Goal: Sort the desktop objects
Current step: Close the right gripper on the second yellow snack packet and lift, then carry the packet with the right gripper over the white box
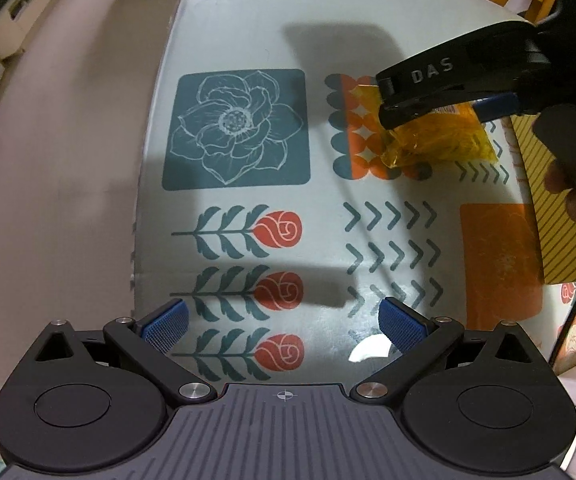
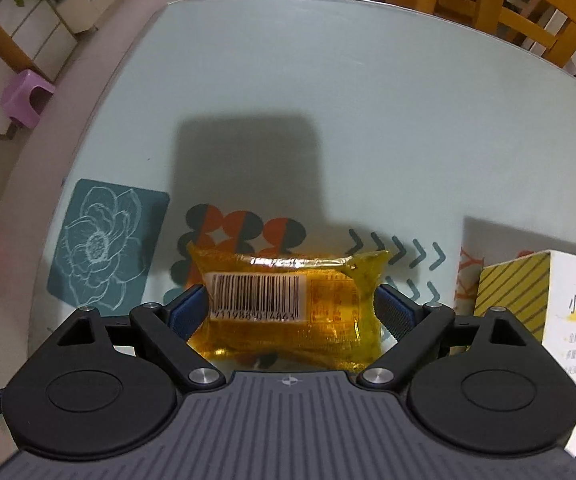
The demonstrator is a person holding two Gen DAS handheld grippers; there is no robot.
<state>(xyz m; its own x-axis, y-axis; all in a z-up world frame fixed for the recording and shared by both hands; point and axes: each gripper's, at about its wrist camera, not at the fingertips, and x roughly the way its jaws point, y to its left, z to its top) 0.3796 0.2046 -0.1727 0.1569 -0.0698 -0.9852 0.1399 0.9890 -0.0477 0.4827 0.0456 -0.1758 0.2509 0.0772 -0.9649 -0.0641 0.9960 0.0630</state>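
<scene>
The right tool (image 2: 288,308) grips a yellow packet (image 2: 288,304) above the patterned surface (image 1: 248,40) near a striped box (image 2: 512,288), while the left tool (image 1: 284,320) hangs open and empty, so the sorting looks underway, the packet not yet placed.

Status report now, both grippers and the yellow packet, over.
Left gripper open, empty, above table. Right gripper shut on yellow packet. Striped box close on right.
</scene>
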